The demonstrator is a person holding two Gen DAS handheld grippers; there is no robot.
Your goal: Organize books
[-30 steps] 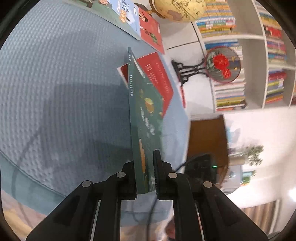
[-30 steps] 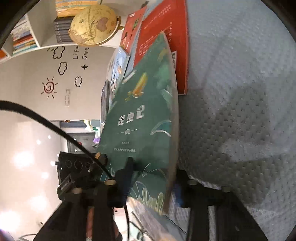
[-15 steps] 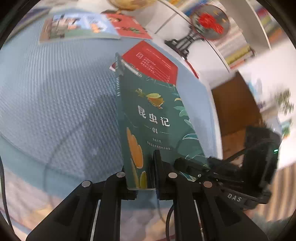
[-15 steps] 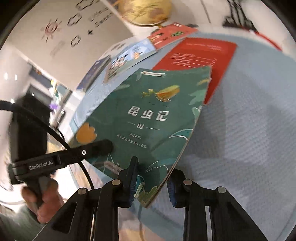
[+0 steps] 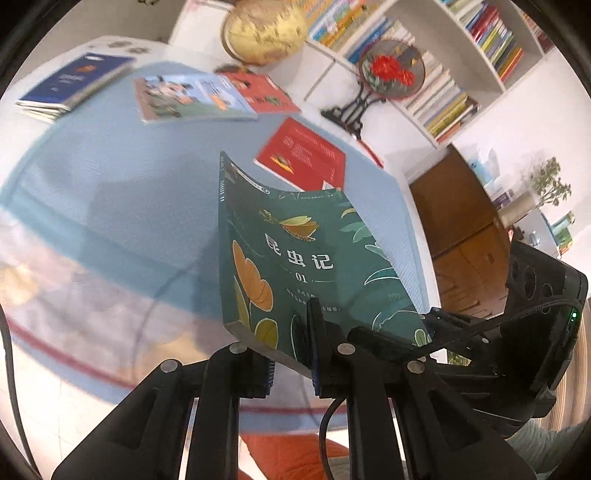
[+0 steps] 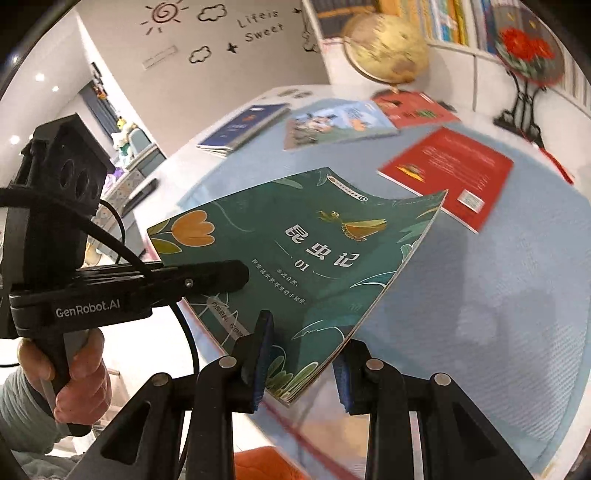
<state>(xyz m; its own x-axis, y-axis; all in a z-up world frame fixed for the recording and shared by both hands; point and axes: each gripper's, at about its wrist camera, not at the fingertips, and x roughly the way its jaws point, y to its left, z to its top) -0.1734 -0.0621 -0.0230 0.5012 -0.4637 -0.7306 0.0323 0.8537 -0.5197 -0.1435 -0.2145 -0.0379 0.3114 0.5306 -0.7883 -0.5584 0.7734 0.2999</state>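
The green book (image 5: 310,258), a thin softcover with a glossy cover of leaves, an orange flower and white characters, hangs in the air above the blue mat (image 5: 122,184), cover up and bowed so its far edge curls. The left gripper (image 5: 290,358) is clamped on its near edge by the spine, jaws narrow with the blue-padded fingers pressing both faces. The right gripper (image 6: 301,363) is closed on the corner at the page side, where the fanned page edges show. In the right wrist view a hand (image 6: 79,376) grips the black handle of the left gripper.

The mat is a waffle-textured cloth covering a white table (image 6: 266,98). Lying flat on it are a red book (image 5: 301,155) just beyond the green one, a picture book (image 5: 192,96) with a cartoon cover, a second red book (image 5: 264,92) touching it, and a blue book (image 5: 74,81) near the mat's far corner.

Behind stand a yellowish globe (image 5: 266,31) and a round embroidered fan (image 5: 391,70) with red flowers on a black scrolled stand. White shelves (image 5: 476,48) hold tight rows and flat stacks of colourful books.
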